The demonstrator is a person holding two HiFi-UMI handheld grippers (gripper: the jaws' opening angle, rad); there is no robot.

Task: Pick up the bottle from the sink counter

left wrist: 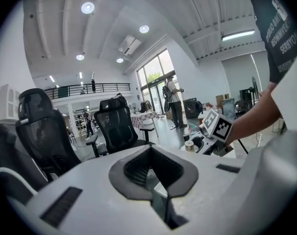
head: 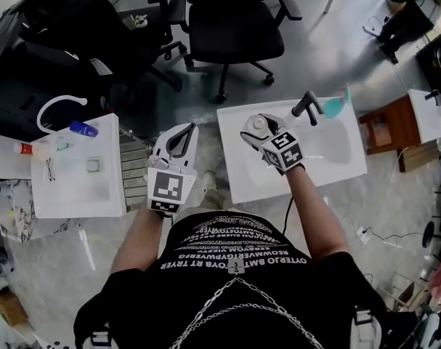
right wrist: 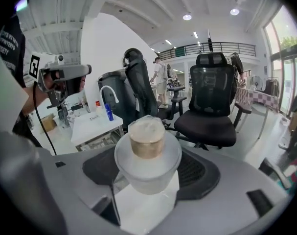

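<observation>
A small clear bottle [right wrist: 147,169] with a tan cap [right wrist: 146,140] sits upright between the jaws of my right gripper [right wrist: 148,153], which is shut on it. In the head view the bottle [head: 262,123] and right gripper [head: 255,131] are above the left part of the white sink counter [head: 329,167]. My left gripper [head: 185,131] hangs over the gap between the two counters, shut and holding nothing. The left gripper view shows its jaws [left wrist: 152,153] closed, with the right gripper [left wrist: 213,130] off to the right.
A black faucet [head: 308,105] and a teal item [head: 337,105] stand at the counter's far edge. A second white counter [head: 78,184] on the left carries a white faucet [head: 57,106], a blue bottle [head: 83,129] and a red-capped bottle [head: 24,149]. Black office chairs [head: 231,27] stand beyond.
</observation>
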